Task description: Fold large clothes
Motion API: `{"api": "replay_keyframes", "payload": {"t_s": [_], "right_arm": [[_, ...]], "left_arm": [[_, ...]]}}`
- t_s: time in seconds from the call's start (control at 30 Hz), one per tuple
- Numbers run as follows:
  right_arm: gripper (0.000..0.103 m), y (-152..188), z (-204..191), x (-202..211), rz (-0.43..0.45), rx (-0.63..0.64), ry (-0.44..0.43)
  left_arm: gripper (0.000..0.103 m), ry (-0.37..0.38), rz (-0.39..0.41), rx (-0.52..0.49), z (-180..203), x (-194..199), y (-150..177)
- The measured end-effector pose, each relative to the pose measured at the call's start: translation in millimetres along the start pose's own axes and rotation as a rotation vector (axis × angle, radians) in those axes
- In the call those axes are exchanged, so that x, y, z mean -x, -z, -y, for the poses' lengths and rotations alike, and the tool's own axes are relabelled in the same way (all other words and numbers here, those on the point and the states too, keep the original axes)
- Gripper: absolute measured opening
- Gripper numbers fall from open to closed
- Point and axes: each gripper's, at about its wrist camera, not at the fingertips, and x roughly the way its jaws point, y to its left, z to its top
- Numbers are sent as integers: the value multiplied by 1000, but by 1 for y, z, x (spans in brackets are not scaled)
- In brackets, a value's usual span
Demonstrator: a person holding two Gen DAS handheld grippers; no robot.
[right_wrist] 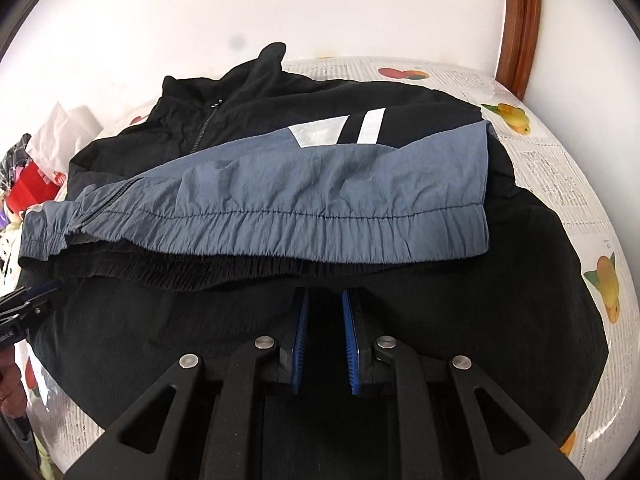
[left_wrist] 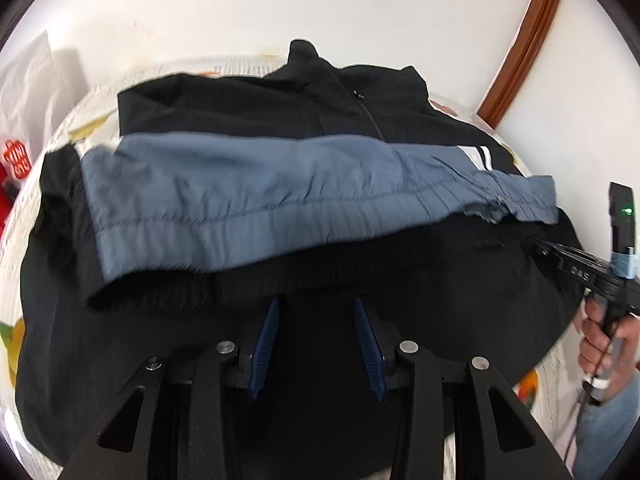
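Note:
A black zip jacket (left_wrist: 304, 100) with a blue-grey lower panel (left_wrist: 256, 200) lies on the table, collar toward the wall. It also shows in the right wrist view (right_wrist: 280, 188), with white stripes (right_wrist: 340, 132). A black layer of cloth (left_wrist: 320, 340) lies nearest me. My left gripper (left_wrist: 316, 308) is open, its blue pads (left_wrist: 266, 340) over the near black cloth, holding nothing. My right gripper (right_wrist: 324, 300) is open with a narrower gap, over the near black cloth (right_wrist: 320, 360). The right gripper also shows at the right edge of the left wrist view (left_wrist: 560, 256).
The table has a white cloth printed with fruit (right_wrist: 560, 184). A white wall stands behind it, with a brown wooden frame (right_wrist: 520, 20) at the right. A red and white bag (left_wrist: 16, 164) and crumpled items (right_wrist: 48, 160) sit at the left.

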Motion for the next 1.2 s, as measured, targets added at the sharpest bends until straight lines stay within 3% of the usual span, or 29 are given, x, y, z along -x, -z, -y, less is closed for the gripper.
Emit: {"api": "replay_keyframes", "payload": {"t_s": [0.23, 0.33, 0.47, 0.63, 0.83, 0.97, 1.2], "right_arm": [[17, -23, -1, -9, 11, -26, -13], [17, -36, 6, -6, 58, -50, -10], [17, -58, 18, 2, 138, -79, 9], [18, -81, 31, -11, 135, -80, 45], [18, -105, 46, -33, 113, -57, 93], [18, -115, 56, -47, 94, -49, 132], [18, -120, 71, -66, 70, -46, 138]], "left_arm": [[28, -112, 56, -11, -7, -1, -18], [26, -113, 82, 23, -26, 9, -28], [26, -183, 145, 42, -48, 21, -44], [26, -198, 142, 111, -79, 15, -70], [26, -234, 135, 121, -94, -2, -93], [26, -241, 110, 157, -107, -17, -95], [26, -269, 96, 122, -105, -28, -93]]}}
